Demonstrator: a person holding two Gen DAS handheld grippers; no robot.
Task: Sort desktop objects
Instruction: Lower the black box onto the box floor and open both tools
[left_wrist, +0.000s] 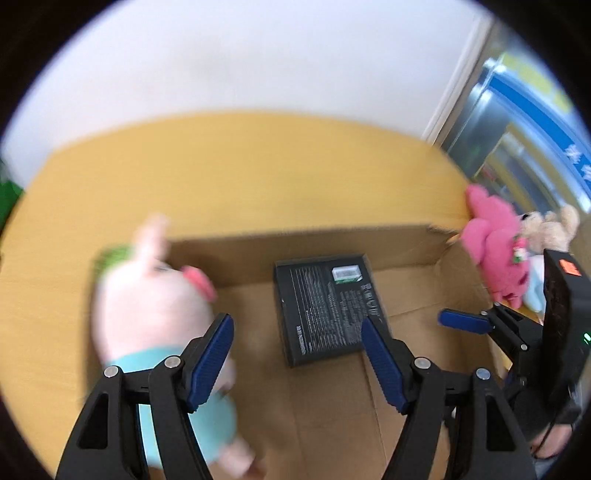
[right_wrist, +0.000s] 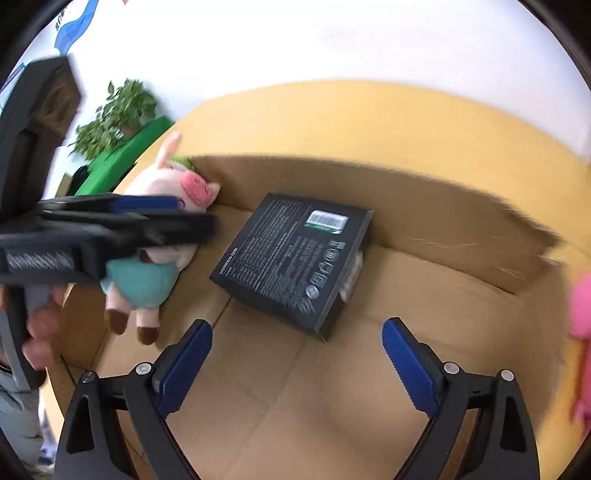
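Observation:
An open cardboard carton (left_wrist: 332, 406) (right_wrist: 295, 406) stands on a yellow table. On its floor lies a flat black box (left_wrist: 325, 306) (right_wrist: 291, 258), printed side up. A pink pig plush in a teal outfit (left_wrist: 147, 306) (right_wrist: 166, 184) lies at the carton's left side. My left gripper (left_wrist: 295, 325) (right_wrist: 194, 214) hangs open above the carton; the pig is outside its left finger. My right gripper (right_wrist: 295, 325) hovers open and empty just short of the black box; one of its pads (left_wrist: 461, 321) shows in the left wrist view.
A bright pink plush (left_wrist: 495, 243) (right_wrist: 580, 306) hangs at the carton's right wall, with a beige bear plush (left_wrist: 550, 229) behind it. A potted plant (right_wrist: 118, 114) and a green object (right_wrist: 122, 158) stand beyond the table's left edge. A hand (right_wrist: 37, 332) holds the left gripper.

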